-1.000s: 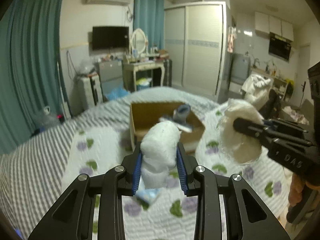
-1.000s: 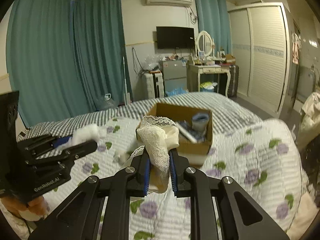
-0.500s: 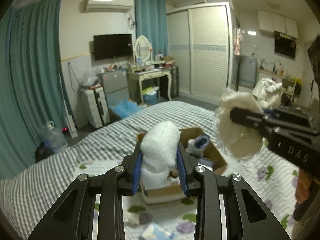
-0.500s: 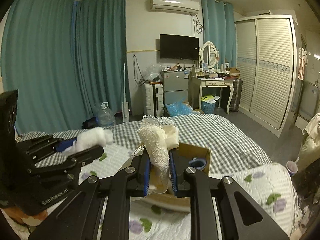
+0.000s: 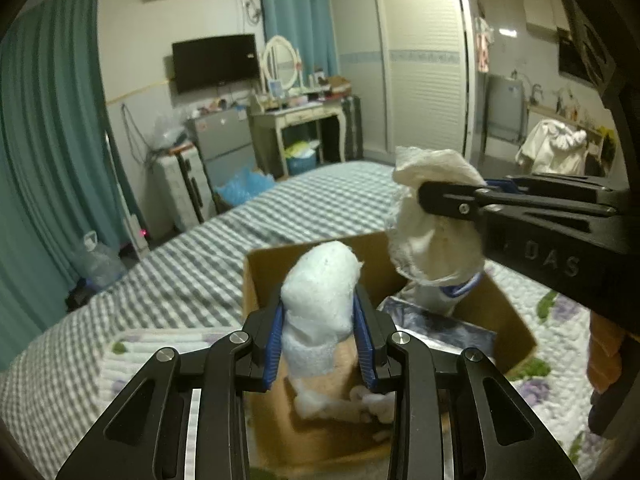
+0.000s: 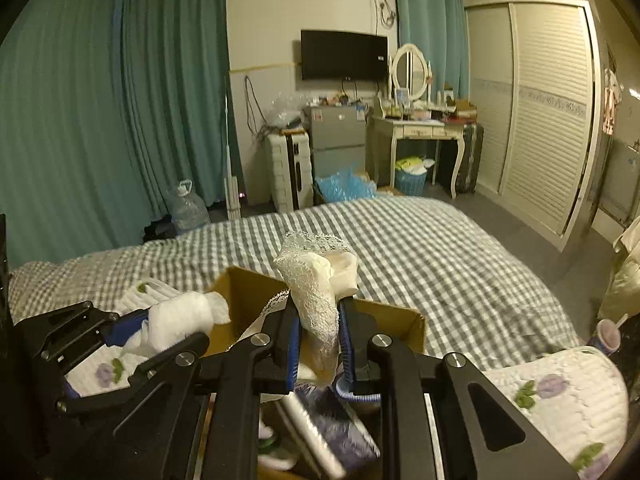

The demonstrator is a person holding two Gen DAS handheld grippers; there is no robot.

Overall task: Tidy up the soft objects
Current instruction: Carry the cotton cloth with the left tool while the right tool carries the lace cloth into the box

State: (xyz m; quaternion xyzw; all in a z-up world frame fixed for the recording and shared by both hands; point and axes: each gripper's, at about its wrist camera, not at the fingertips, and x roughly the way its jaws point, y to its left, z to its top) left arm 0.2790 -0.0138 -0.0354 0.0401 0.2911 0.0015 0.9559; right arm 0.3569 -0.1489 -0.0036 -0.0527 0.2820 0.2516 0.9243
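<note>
Pinching a white wad [image 5: 320,300] and lace cloth [image 6: 316,304], both tools hang over the cardboard box [image 5: 508,320] holding a dark packet [image 5: 440,328].

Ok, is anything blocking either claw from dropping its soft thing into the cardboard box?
Nothing visible blocks them. The left claw holds the white wad over the open cardboard box; the right claw holds the lace cloth above it. A dark packet lies inside.

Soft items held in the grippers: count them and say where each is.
2. A white fluffy bundle in the left gripper and a cream lace cloth in the right gripper, both above the cardboard box. More may lie hidden inside.
</note>
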